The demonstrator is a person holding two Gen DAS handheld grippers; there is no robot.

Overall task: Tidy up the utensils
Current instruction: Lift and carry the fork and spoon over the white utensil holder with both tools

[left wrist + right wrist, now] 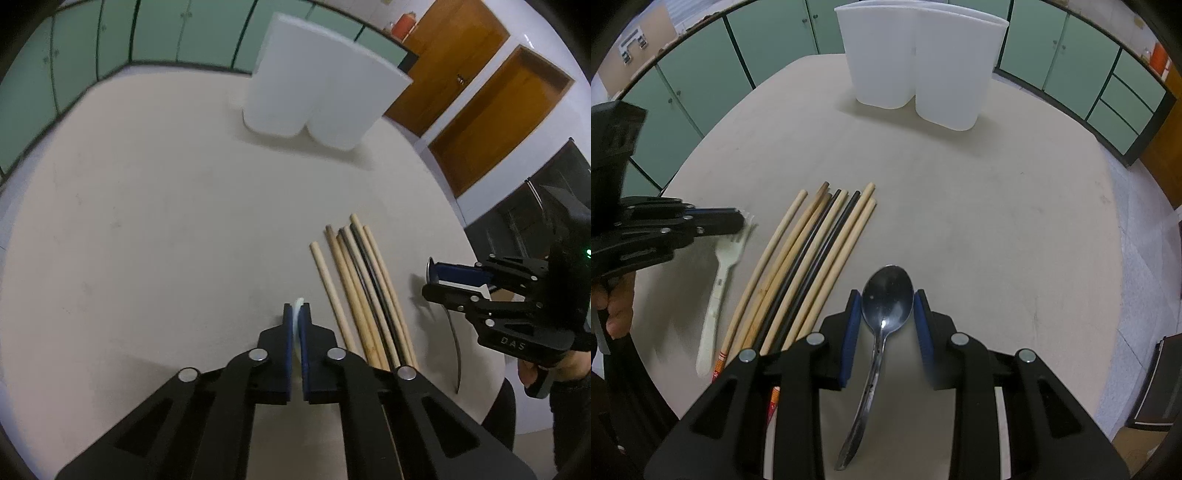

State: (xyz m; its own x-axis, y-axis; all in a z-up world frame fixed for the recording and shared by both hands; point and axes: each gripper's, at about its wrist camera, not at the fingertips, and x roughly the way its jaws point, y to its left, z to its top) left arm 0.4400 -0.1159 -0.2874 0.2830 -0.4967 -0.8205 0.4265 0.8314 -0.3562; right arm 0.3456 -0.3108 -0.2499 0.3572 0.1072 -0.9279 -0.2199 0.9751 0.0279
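Table (997,206) surface carries all utensils. Chopsticks (809,254), a mix of pale wooden and black ones, lie side by side in a loose bundle near the middle, tips pointing toward the far edge. White twin-compartment holder (923,66) stands upright at the far side, well apart from the bundle.

Left gripper (296,314) has its blue pads pressed together on the head of a white plastic fork (718,291); in the left wrist view a thin white edge shows between the pads. In the right wrist view the fork handle trails toward the near edge, just left of the chopsticks; whether it touches the table cannot be told.

Right gripper (888,314) pinches a metal spoon (886,295) at the bowl, one blue pad against each side. The spoon handle runs back under the gripper toward the near edge. The spoon sits right of the chopsticks. A hand (539,369) holds the right gripper's grip.
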